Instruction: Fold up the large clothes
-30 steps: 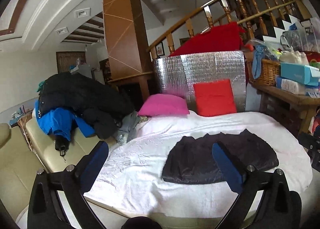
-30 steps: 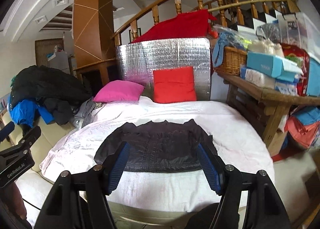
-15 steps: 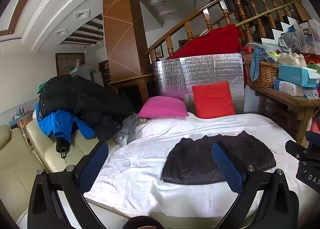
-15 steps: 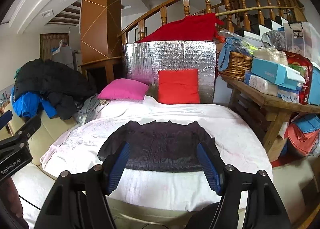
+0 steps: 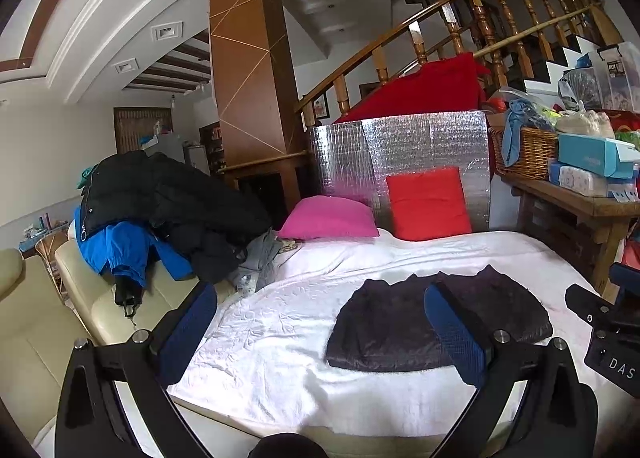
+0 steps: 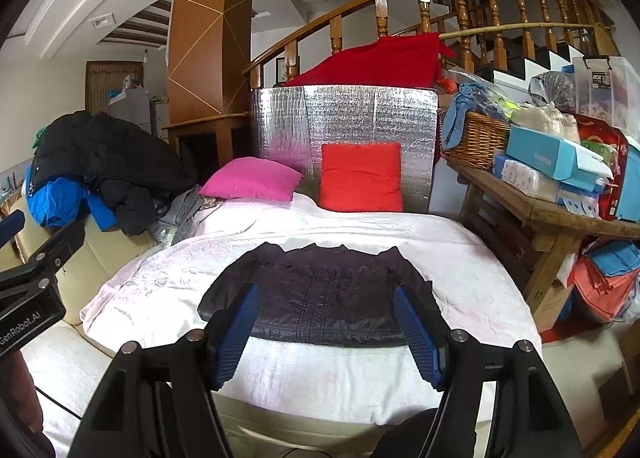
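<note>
1. A dark, almost black, shiny quilted garment (image 6: 324,296) lies flat on a white textured bedspread (image 6: 160,282) that covers a wide surface; this garment serves as the landmark for everything below. It looks folded into a rough rectangle with sleeves tucked under, though the dark fabric makes its fold lines hard to read.
2. The left gripper (image 5: 320,332), black-framed with blue ribbed pads, hangs in front of the garment's near-left corner with its fingers spread wide and nothing between them. It does not touch the cloth.
3. The right gripper (image 6: 326,334), of the same build, hangs directly before the garment's near edge, fingers likewise released and empty, one pad lined up with each side of the garment.
4. Beyond the garment, at the far end of the bedspread, a square red cushion (image 6: 361,177) leans upright against a silver foil-quilted panel (image 6: 344,118).
5. Beyond and to the left of the garment, a magenta pillow (image 6: 251,179) lies just beside the red cushion.
6. Well to the left of the garment, a heap of black and bright blue coats (image 5: 160,214) sits on a cream leather sofa (image 5: 36,318).
7. To the right of the garment stands a rough wooden table (image 6: 536,210) carrying a wicker basket (image 6: 474,140) and a light blue cardboard box (image 6: 548,158).
</note>
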